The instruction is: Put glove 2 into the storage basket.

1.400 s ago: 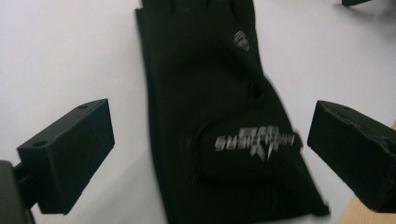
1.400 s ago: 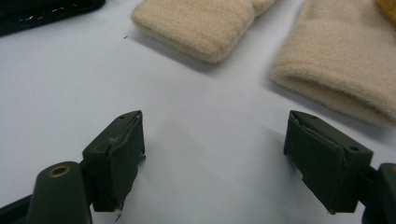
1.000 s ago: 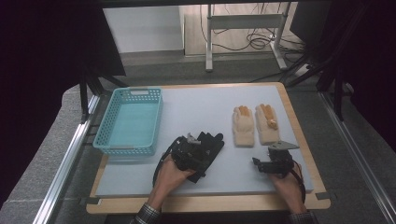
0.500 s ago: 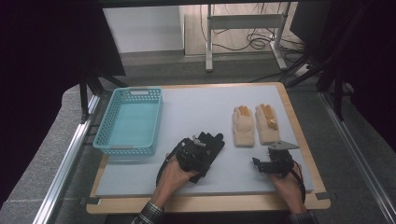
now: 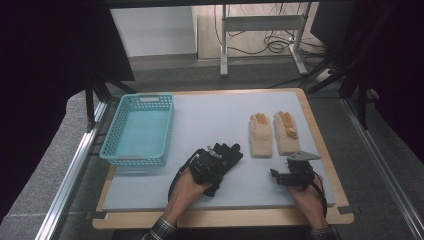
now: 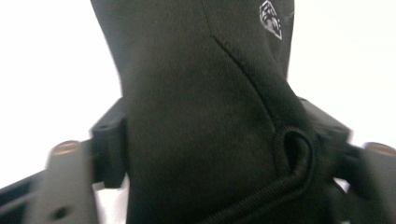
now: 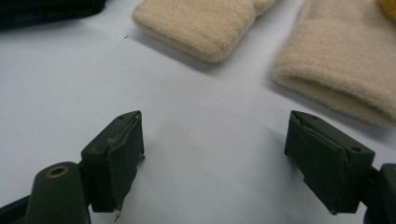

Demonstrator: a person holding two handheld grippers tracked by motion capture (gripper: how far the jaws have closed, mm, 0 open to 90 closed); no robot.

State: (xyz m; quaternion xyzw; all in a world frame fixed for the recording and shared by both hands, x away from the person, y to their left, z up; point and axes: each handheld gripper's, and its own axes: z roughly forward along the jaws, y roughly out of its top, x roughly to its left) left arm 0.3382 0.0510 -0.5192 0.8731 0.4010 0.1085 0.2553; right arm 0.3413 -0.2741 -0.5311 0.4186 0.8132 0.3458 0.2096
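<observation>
A black glove [image 5: 227, 154] lies on the white mat near the middle, fingers pointing away to the right. My left gripper [image 5: 209, 166] is at its cuff end. In the left gripper view the black glove [image 6: 196, 116] fills the space between the spread jaws, so my left gripper [image 6: 219, 140] is open around it. Two beige gloves [image 5: 261, 136] [image 5: 286, 132] lie side by side at the right, fingertips orange. My right gripper [image 5: 289, 172] rests just short of their cuffs, open and holding nothing [image 7: 219, 154]. The beige cuffs [image 7: 205, 23] [image 7: 341, 70] lie ahead of its jaws.
A turquoise plastic basket [image 5: 116, 142] stands on the left of the mat, with nothing in it. The mat sits on a wooden board [image 5: 220, 217] whose front edge is near the person's hands. Metal rails run along both sides of the table.
</observation>
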